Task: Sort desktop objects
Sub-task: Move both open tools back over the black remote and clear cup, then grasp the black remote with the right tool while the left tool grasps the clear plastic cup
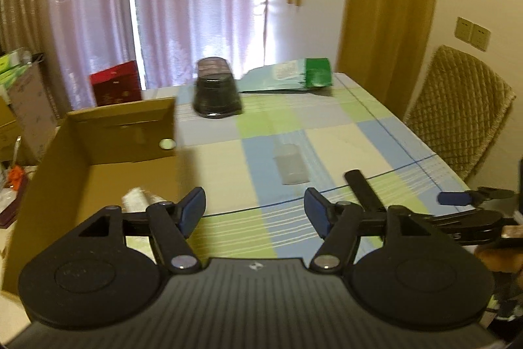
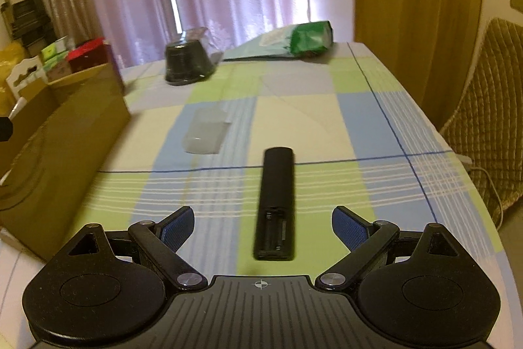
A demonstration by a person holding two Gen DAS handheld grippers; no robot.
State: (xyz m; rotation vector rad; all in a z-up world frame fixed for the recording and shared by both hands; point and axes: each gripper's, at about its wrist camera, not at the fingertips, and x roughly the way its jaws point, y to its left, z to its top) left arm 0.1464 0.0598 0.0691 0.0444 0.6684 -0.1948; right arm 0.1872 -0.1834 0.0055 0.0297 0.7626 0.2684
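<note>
A black remote control lies back-up on the checked tablecloth, its battery bay uncovered, its near end between the fingers of my open right gripper. The same remote shows at the right of the left wrist view. My left gripper hangs open over the table beside the open cardboard box, holding nothing. A clear plastic piece lies mid-table, the same clear plastic piece ahead of the left gripper. A dark upturned container and a green-and-white bag sit at the far end.
A white object lies inside the box. A chair with a quilted cover stands at the table's right side. Boxes and a red carton are stacked left of the table by the curtains. The right gripper's body enters the left view.
</note>
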